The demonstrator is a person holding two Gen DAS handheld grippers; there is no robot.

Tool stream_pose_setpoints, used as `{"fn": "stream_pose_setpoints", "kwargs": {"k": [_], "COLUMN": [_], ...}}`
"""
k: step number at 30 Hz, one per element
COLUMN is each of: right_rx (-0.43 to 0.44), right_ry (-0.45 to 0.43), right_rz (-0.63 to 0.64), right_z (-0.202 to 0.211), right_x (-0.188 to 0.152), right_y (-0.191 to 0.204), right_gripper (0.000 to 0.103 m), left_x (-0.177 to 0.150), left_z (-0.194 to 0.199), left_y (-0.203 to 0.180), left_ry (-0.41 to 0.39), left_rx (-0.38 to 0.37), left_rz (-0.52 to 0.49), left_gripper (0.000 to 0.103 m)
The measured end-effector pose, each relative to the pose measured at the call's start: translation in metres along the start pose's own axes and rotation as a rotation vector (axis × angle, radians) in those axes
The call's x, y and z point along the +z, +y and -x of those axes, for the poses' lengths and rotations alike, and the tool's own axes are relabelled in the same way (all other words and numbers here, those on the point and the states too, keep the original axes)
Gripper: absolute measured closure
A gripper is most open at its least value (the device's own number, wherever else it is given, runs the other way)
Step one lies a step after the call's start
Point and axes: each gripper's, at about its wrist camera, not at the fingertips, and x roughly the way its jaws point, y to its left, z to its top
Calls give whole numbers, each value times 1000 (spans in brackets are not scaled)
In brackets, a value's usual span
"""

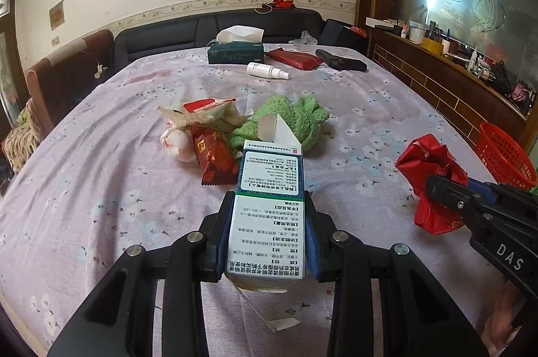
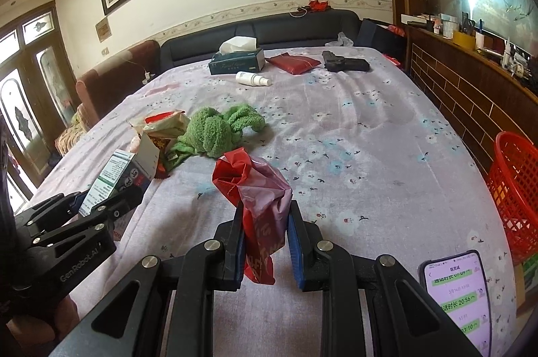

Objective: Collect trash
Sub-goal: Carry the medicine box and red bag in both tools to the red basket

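My left gripper (image 1: 268,199) is shut on an opened white and blue medicine carton (image 1: 269,188), held above the flowered bedspread; the same carton (image 2: 114,175) and left gripper (image 2: 111,199) show at the left of the right wrist view. My right gripper (image 2: 265,209) is shut on a crumpled red plastic bag (image 2: 255,185), seen also as the red bag (image 1: 430,162) in the right gripper (image 1: 433,188) at the right of the left wrist view. A heap of snack wrappers (image 1: 205,128) lies beside a green fluffy cloth (image 1: 289,118) mid-bed.
A red mesh basket (image 2: 514,188) stands off the bed's right edge. At the far end lie a tissue box (image 1: 235,52), a white spray bottle (image 1: 267,71), a red pouch (image 1: 294,58) and a black item (image 1: 341,60). A lit phone (image 2: 457,296) lies near right.
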Motion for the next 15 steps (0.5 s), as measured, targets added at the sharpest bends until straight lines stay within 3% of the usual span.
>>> {"fn": "stream_pose_setpoints", "kwargs": {"k": [15], "right_rx": [24], "right_ry": [-15], "right_rz": [-4], "right_z": [18], "right_x": [1], "right_y": [4], "right_gripper": [80], "left_x": [-1], "left_z": [9], "left_y": [-11], "left_ry": [-17], "left_rx": [7], "left_rz": [-30], "left_gripper": [68]}}
